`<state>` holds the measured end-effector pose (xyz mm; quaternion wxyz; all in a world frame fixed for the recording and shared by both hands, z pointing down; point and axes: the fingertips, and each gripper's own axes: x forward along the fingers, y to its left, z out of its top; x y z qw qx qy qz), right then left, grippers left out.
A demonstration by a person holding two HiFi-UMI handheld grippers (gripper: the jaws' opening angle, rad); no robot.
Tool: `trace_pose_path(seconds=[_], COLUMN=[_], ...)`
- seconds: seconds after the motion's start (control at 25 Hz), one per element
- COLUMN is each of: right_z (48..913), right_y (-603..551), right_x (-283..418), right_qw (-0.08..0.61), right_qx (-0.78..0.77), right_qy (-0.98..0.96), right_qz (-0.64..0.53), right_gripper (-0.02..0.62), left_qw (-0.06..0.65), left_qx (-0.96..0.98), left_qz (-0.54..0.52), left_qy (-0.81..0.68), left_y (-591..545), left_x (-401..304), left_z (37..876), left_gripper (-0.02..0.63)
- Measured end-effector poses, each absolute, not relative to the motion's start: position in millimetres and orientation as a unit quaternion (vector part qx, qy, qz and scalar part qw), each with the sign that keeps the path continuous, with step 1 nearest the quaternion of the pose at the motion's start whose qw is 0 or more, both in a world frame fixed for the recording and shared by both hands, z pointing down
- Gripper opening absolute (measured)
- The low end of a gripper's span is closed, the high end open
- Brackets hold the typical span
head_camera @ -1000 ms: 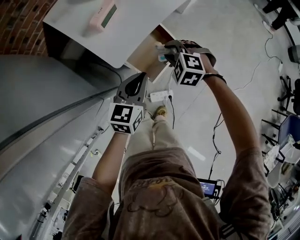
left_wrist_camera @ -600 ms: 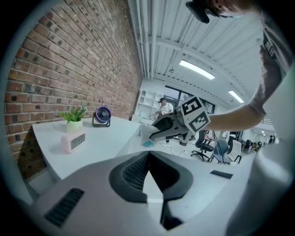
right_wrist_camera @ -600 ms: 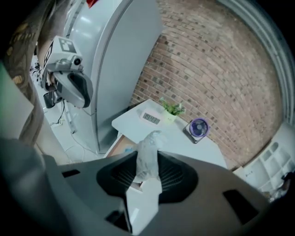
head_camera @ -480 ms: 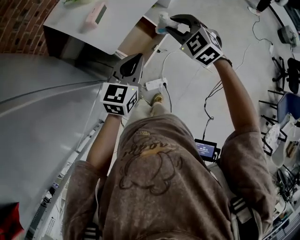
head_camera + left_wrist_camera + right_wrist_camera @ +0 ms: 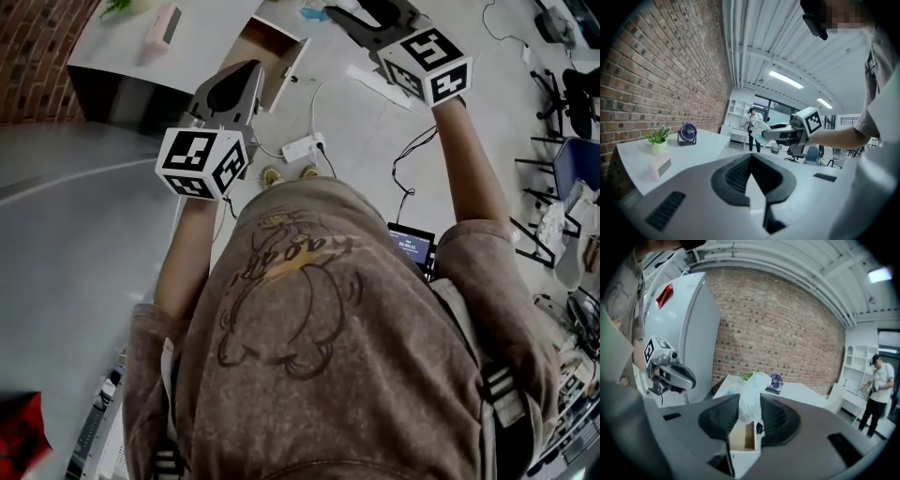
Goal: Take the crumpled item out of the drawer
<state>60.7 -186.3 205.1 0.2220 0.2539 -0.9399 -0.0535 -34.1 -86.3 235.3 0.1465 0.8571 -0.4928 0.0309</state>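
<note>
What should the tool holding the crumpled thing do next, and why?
Probably carry it across to the white tabletop and set it down there. The right tool is shut on the crumpled item, which is already up out of the open drawer, so the lifting part looks done. The left tool is shut and empty.

The T-shirt [image 5: 319,309] is mottled brown, short-sleeved, with a dark outline cartoon and lettering. The left gripper [image 5: 246,75] and right gripper [image 5: 352,17] are grey shells, each carrying a white cube [image 5: 202,161] of black square markers.
</note>
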Motion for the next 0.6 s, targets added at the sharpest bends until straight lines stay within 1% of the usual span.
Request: trace_pose_path(seconds=[0.12, 0.2, 0.36, 0.6], right_z=[187, 178, 165, 170], right_y=[-182, -175, -159, -136], right_x=[74, 81, 91, 103], right_qw=[0.176, 0.158, 0.142, 0.113], right_qx=[0.268, 0.269, 0.264, 0.264], right_qy=[-0.947, -0.950, -0.954, -0.956], right_qz=[-0.022, -0.010, 0.005, 0.056], right_gripper=[0.123, 0.124, 0.123, 0.123], left_qw=[0.140, 0.138, 0.134, 0.134], left_qx=[0.865, 0.870, 0.877, 0.879], left_qz=[0.030, 0.031, 0.028, 0.023], left_qy=[-0.481, -0.473, -0.461, -0.458], left_y=[-87, -85, -85, -86], left_x=[-27, -22, -14, -7], left_z=[228, 226, 220, 220], left_gripper=[0.008, 0.008, 0.008, 0.008])
